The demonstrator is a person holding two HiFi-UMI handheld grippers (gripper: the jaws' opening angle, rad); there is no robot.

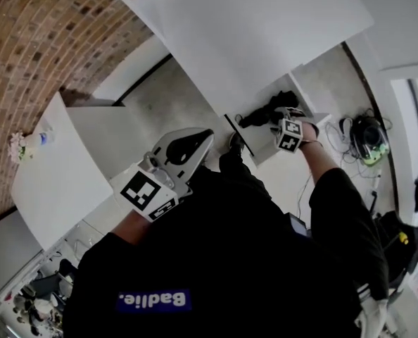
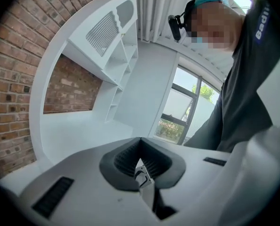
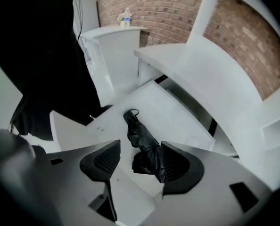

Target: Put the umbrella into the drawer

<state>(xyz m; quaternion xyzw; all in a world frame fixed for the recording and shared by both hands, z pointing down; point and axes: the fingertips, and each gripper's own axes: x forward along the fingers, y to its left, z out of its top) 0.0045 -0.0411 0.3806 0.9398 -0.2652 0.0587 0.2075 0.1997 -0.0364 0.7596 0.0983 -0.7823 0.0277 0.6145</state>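
Observation:
The black folded umbrella (image 1: 262,115) (image 3: 142,140) lies inside the pulled-out white drawer (image 1: 265,145) (image 3: 177,112), strap end pointing away from me. My right gripper (image 1: 278,116) (image 3: 140,166) hovers over the drawer, open. The umbrella's near end shows between its pads and close against the right pad (image 3: 180,166); I cannot tell if they touch. My left gripper (image 1: 195,143) (image 2: 140,161) is held up in front of my chest, away from the drawer. It is shut, with nothing in it.
The white desk top (image 1: 251,27) runs above the drawer along a brick wall (image 1: 33,41). A white side cabinet (image 1: 61,174) carries a small flower vase (image 1: 19,145) (image 3: 125,15). Cables and gear (image 1: 367,139) lie on the floor at right. White shelves (image 2: 116,41) fill the left gripper view.

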